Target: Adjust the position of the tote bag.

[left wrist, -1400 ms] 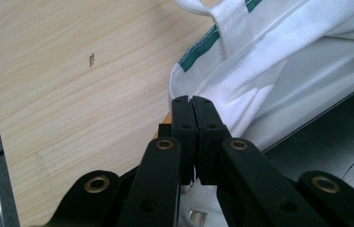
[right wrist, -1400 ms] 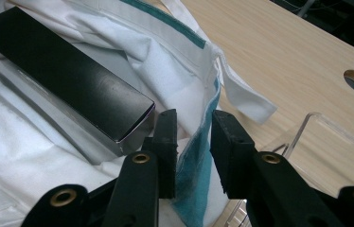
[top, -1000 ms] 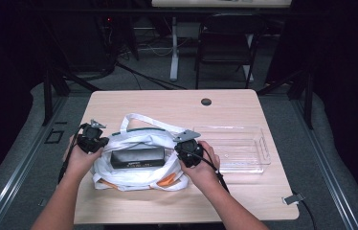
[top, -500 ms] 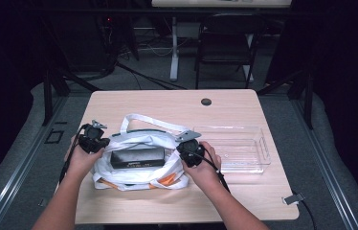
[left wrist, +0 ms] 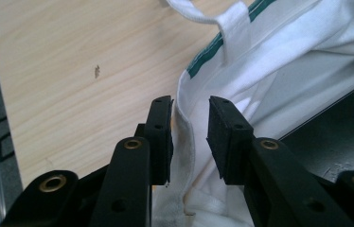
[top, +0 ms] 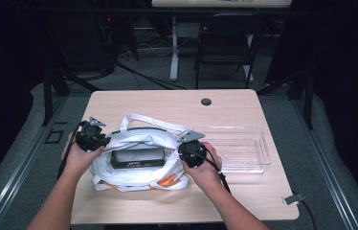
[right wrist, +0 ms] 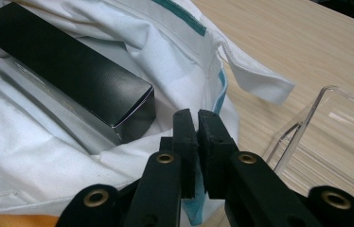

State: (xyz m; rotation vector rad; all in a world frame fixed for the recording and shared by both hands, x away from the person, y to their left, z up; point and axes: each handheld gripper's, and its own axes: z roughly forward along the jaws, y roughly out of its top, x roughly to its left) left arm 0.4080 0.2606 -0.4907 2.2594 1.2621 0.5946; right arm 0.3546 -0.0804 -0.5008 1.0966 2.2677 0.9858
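On the left, the left gripper (left wrist: pixel 189 137) has its fingers parted, straddling the white bag (top: pixel 134 165) rim without pinching it. The bag sits mid-tabletop (top: pixel 167 103) with a black box (top: pixel 137 157) inside, no readable label. The right gripper (right wrist: pixel 197 137) is clamped on the bag's edge, next to a clear tray (top: pixel 241 148)

Left gripper (left wrist: pixel 189 137) at nine o'clock, jaws parted; right gripper (right wrist: pixel 197 146) at three o'clock, jaws nearly closed, forearms converging inward.

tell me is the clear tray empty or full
Empty: the clear tray shows bare table through its floor, and the black box lies in the white bag.
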